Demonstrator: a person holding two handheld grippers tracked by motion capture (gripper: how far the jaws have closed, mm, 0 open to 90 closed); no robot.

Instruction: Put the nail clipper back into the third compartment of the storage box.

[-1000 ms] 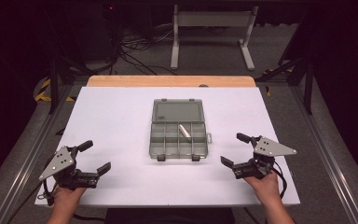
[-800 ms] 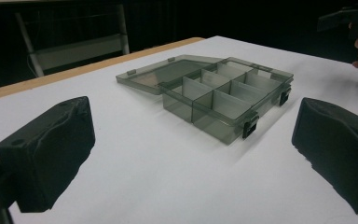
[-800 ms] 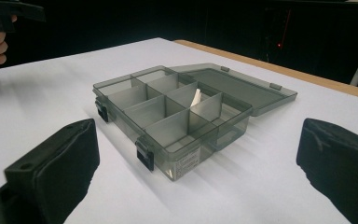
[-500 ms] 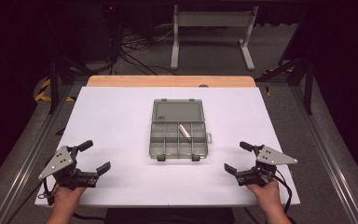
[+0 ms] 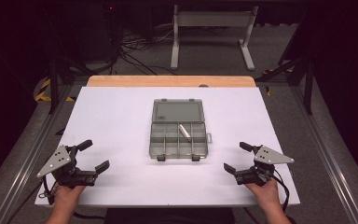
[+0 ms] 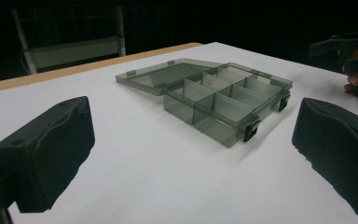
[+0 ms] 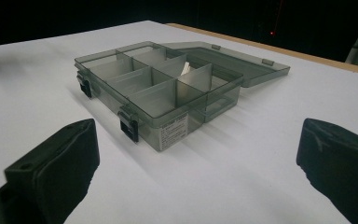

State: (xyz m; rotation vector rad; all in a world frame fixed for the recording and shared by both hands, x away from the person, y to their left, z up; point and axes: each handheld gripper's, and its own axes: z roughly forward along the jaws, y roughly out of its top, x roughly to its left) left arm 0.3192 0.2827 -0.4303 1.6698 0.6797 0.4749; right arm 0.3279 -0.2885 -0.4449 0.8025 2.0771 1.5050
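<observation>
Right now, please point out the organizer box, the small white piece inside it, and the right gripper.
organizer box [image 5: 168, 148]: high view, compartment dividers.
small white piece [image 5: 184, 131]: high view, its middle.
right gripper [image 5: 235, 157]: high view, between its fingertips.

Open compartment box seen between two spread black jaws

The smoky grey compartment box [image 7: 168, 88] sits on the white table [image 7: 261, 154], lid [image 7: 233, 58] laid flat behind it, two dark latches [image 7: 129, 125] facing the camera. A pale piece [image 7: 186, 69] rests in one far compartment. The right gripper [image 7: 196, 172] has its jaws wide apart, holding nothing.
</observation>
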